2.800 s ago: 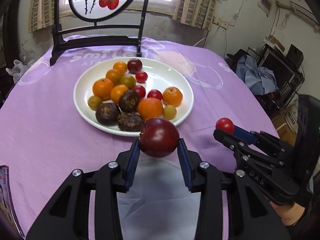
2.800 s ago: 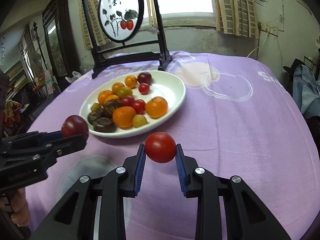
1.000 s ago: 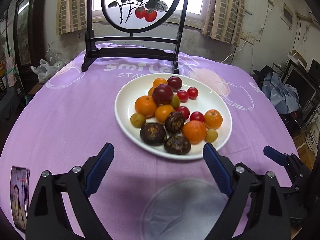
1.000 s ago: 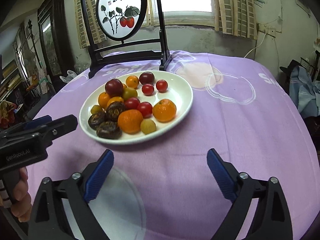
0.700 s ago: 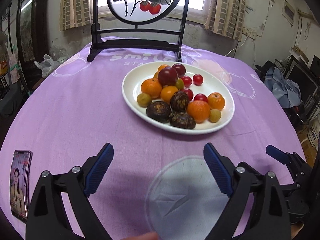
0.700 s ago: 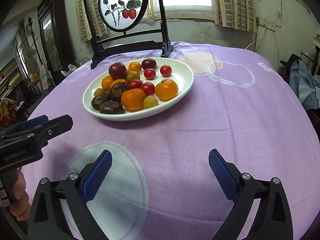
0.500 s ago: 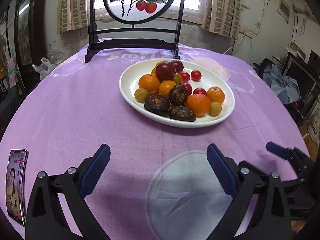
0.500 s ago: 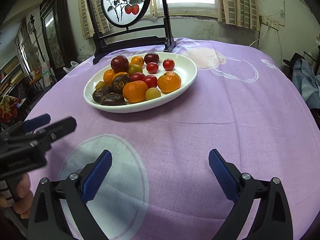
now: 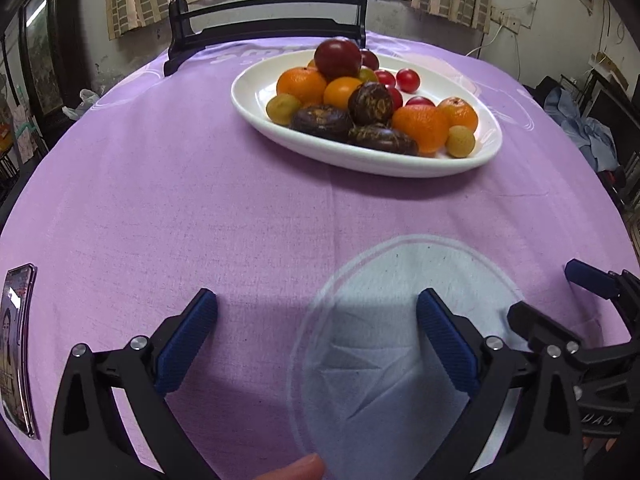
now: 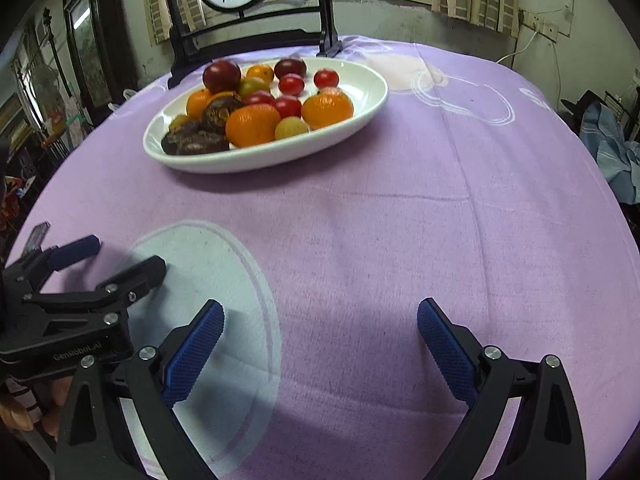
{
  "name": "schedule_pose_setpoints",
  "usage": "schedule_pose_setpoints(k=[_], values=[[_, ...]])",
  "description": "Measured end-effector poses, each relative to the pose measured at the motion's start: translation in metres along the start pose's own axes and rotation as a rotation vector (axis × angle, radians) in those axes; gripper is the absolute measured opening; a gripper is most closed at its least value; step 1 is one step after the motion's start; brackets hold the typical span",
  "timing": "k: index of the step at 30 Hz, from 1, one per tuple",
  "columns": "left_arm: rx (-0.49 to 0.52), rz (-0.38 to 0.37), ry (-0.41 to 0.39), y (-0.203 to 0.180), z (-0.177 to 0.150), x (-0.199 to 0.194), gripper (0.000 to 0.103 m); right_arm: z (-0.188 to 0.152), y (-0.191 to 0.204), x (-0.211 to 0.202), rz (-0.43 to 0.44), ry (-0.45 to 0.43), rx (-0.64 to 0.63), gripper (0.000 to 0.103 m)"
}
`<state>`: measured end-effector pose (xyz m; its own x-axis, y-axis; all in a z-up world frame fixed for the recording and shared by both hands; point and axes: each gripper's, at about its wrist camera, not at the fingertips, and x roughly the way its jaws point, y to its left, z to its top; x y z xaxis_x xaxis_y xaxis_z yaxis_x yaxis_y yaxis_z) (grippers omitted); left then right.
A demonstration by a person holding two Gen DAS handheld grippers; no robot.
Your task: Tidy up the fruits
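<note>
A white plate (image 9: 360, 160) (image 10: 260, 160) on the purple cloth holds several fruits: a dark red plum (image 9: 337, 58) (image 10: 221, 75) on top, oranges (image 9: 420, 126), dark brown fruits (image 9: 320, 122), cherry tomatoes (image 9: 408, 79) and small yellow-green ones (image 9: 460, 142). My left gripper (image 9: 316, 298) (image 10: 124, 254) is low over the cloth, well short of the plate. Its jaws are opening and nothing is between them. My right gripper (image 10: 320, 306) (image 9: 544, 290) stands open and empty beside it, to the right.
A phone (image 9: 16, 344) lies at the table's left edge. The black stand (image 9: 264, 28) of a round painted screen rises behind the plate. A pale circle (image 9: 400, 340) is printed on the cloth under the grippers. A fingertip (image 9: 296, 470) shows at the bottom.
The plum and the tomato that the grippers held are now on the plate. Both grippers have opened wide, drawn back from the plate and sunk toward the cloth.
</note>
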<state>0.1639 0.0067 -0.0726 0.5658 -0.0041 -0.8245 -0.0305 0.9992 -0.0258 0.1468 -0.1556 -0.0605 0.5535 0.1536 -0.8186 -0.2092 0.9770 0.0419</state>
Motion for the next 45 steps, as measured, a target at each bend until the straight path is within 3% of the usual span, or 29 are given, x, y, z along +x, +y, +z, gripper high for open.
schedule_pose_setpoints(k=[3,45], values=[[0.007,0.026,0.007,-0.0005,-0.0005,0.0017,0.098,-0.0037,0.0063,0.0012,-0.033,-0.012,-0.028,0.1],[0.012,0.025,0.008,-0.0007,-0.001,0.0023,0.099,-0.0079,0.0062,0.0005,-0.032,-0.017,-0.028,0.1]])
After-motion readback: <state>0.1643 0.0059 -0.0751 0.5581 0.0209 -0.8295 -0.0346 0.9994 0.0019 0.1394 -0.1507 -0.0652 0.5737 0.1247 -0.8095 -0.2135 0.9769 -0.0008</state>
